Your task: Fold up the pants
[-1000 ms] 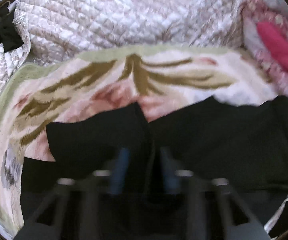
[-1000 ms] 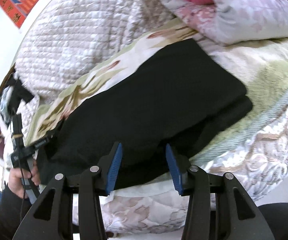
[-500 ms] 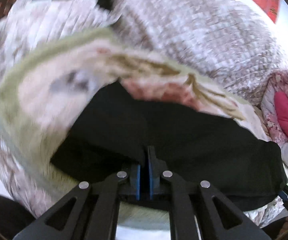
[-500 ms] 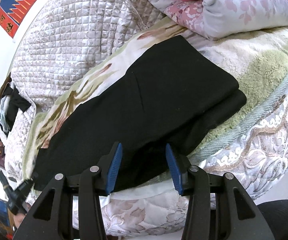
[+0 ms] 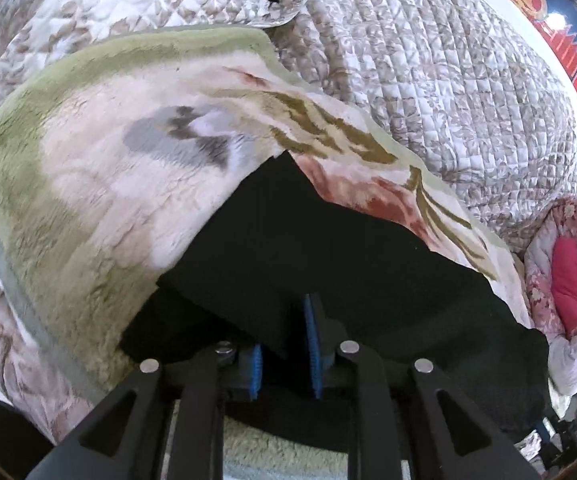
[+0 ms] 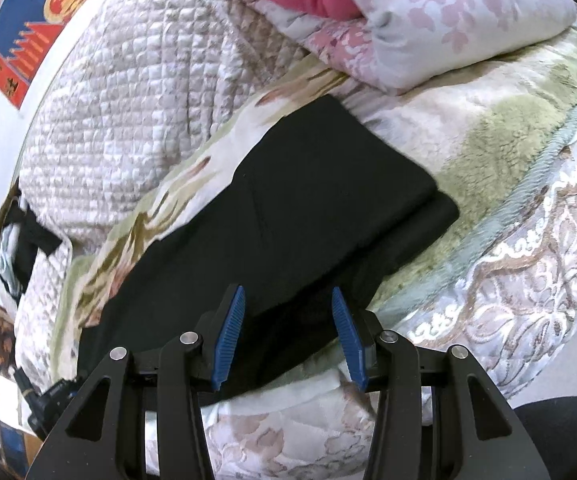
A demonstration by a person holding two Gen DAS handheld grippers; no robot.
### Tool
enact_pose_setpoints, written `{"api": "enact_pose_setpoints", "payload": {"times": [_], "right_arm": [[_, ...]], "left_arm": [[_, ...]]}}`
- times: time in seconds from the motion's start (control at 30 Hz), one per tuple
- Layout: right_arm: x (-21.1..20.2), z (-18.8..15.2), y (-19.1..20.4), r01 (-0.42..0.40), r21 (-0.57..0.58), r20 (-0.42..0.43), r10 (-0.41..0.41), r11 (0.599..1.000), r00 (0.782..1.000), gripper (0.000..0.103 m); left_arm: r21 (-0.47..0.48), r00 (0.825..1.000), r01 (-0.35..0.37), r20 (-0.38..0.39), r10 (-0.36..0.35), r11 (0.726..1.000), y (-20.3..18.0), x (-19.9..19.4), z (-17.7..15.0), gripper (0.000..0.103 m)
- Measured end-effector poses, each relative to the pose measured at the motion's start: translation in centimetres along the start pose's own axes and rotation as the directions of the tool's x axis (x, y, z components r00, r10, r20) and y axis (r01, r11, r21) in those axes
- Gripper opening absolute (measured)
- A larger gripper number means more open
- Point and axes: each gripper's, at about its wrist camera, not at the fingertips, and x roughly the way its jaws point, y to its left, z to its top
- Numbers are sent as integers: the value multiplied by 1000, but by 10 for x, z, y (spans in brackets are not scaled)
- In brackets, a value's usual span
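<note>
Left wrist view: left tool, blue ribbed pads, jaws narrow and just been opening; a corner flap of the black pants lies between them, pads look clear of it. Pants: matte black, flat, angular edges, lying on the fleece blanket, plush cream with green border and floral print. Quilted bedspread beyond the pants.

Right wrist view: right tool jaws set mid-wide, nothing gripped, hovering over the near edge of the pants. Pants folded into a long layered rectangle on the blanket. Pink floral duvet bunched beyond the pants' far end.
</note>
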Motion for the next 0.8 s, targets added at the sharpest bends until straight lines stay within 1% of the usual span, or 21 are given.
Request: {"api": "enact_pose_setpoints", "payload": {"times": [0.07,0.13,0.27,0.43,0.47,0.5,0.53,0.57,0.7,0.73,0.8], "right_arm": [[-1,3,-6,3,23,11,-3,1000,1000,46],[-2,7,-11,6,41,25,-7,999,1000,46],[0,17,-17,-7,77,52,2,997,999,46],[4,27,-18,-5,98,83,-4,995,997,46],[5,29,-17,10,94,85,-18,996,996,35],[4,31,-16,31,86,91,-38,996,995,9],[3,33,-15,30,79,91,-37,996,995,10],[0,35,-15,11,80,95,-19,997,995,9],[-20,35,-8,-29,64,141,20,998,990,9],[-22,35,-9,-24,61,143,15,998,990,9],[-16,33,-16,38,62,120,-45,997,992,9]], "left_arm": [[20,1000,-12,4,12,1000,-2,1,0,19],[37,1000,-23,6,22,999,-4,1,2,13],[42,1000,-27,7,27,999,-4,2,3,11],[37,1000,-18,3,18,999,-4,1,2,5],[39,1000,-17,6,17,999,-4,0,3,5],[40,1000,-16,10,16,999,-4,-2,3,4],[39,1000,-14,20,13,999,-5,-6,4,4],[39,1000,-9,30,8,999,-4,-9,7,4],[39,996,-8,84,5,999,-5,-35,7,4],[43,996,-10,93,6,999,-4,-39,6,4],[60,996,-29,88,24,998,-3,-37,2,4]]}}
